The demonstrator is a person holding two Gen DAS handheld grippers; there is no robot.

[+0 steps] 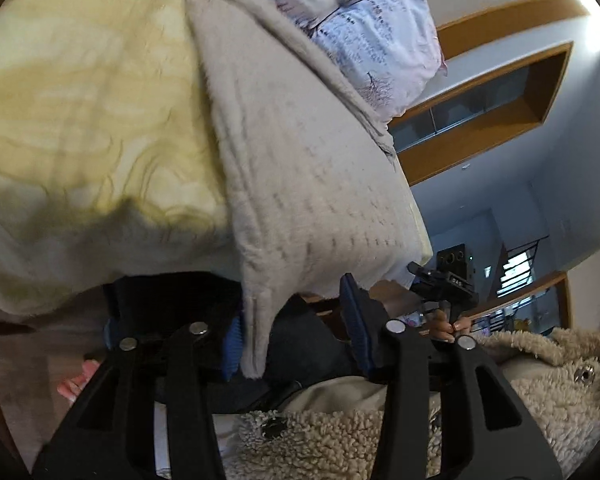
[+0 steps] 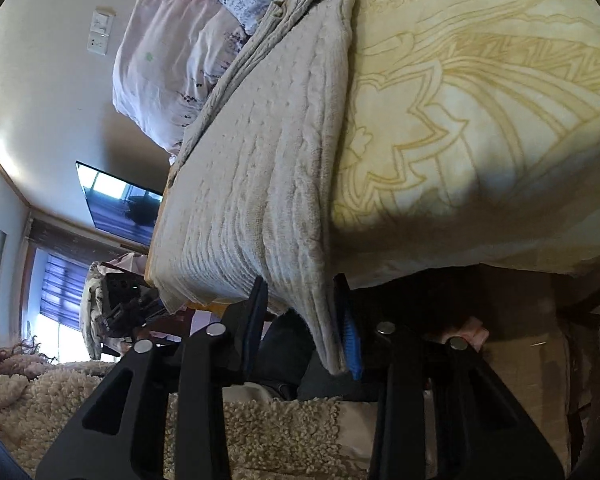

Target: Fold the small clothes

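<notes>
In the left wrist view, a grey cloth [image 1: 300,168] lay long across a bed with a yellow blanket [image 1: 84,120] that had swirly lines on it. One corner of the cloth hung down over the edge of the bed, right between the two fingers of the left gripper [image 1: 296,336]. The blue pads [image 1: 233,348] stood apart. The cloth corner touched the left pad, but there was a clear gap to the other pad, so the fingers were not squeezing it. A pillow [image 1: 364,28] with small purple marks sat at the far end of the cloth. The other tool and a hand [image 1: 446,326] holding it showed at the right, near the bed corner. A fluffy cream coat [image 1: 540,376] filled the bottom of the picture. In the right wrist view, the same grey cloth [image 2: 260,152] ran along the left side of the yellow blanket [image 2: 480,100], with the pillow [image 2: 172,60] past its far end. The near corner of the cloth dropped off the bed and hung between the fingers of the right gripper [image 2: 300,328]. It lay against the blue pad [image 2: 350,344] on the right, while the left finger stood a bit away from it. These fingers were apart too, not clamped. The fluffy coat [image 2: 260,424] lay below the gripper. A dark screen [image 2: 120,204] hung on the wall at the left, and a switch plate [image 2: 100,30] was higher up.
</notes>
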